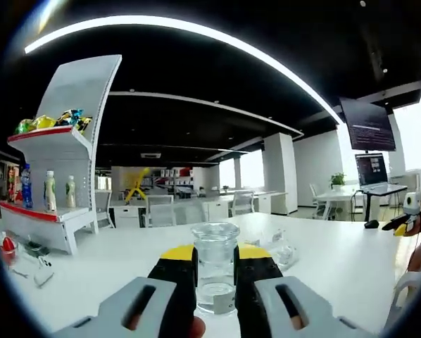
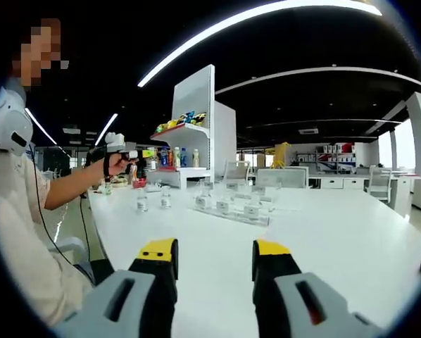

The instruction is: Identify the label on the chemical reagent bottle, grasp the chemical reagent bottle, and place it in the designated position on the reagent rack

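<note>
My left gripper clamps clear glass reagent bottle; grasp done. Right gripper open, idle. Next: carry to clear rack, req. label check.

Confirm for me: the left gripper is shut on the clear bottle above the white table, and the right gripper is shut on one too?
Not quite. In the right gripper view the right gripper is open and holds nothing. The left gripper is shut on the clear bottle above the white table.
</note>
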{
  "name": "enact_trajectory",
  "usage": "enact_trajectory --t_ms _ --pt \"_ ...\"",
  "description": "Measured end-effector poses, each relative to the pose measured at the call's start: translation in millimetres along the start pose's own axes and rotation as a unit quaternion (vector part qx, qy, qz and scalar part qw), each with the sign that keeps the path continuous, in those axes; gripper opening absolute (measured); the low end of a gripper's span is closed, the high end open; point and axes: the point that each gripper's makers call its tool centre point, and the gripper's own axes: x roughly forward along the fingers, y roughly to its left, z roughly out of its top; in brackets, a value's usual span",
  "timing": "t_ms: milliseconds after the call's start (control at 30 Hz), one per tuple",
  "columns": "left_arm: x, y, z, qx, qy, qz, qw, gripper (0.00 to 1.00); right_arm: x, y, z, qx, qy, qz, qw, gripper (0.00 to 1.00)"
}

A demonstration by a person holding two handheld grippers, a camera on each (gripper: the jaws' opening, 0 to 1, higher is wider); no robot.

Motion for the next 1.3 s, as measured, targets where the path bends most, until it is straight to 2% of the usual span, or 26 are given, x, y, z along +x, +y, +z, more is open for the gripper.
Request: enact_trajectory --t_ms 300,433,633,867,1300 --pt "36.0 -0.4 10.9 0.014 0.001 0.001 0.9999 0.19 1.2 -11.7 4.0 -0.001 -0.002 -0.008 1.0 0.42" --pt "59.2 1.1 18.2 0.017 -0.002 0.006 0.9998 0.19 2.5 -16.5 9.1 -0.003 -0.005 -0.011 0.9999 0.42" --pt "97.4 -1.9 25.7 0.021 -0.01 0.002 0.9997 0.19 5.1 -17.7 7.0 -0.008 0.005 -0.007 0.9999 0.42" --pt "133.2 -9.3 22.2 0.023 -0.009 -0.007 0.9997 0.19 7.9 -16.5 6.6 -0.007 0.009 -0.004 0.9999 0.42" --pt "180.8 -3.6 11.6 0.011 -0.008 0.004 0.9999 0.19 6.2 -26.3 5.1 -0.004 0.019 -0.012 0.9997 0.42"
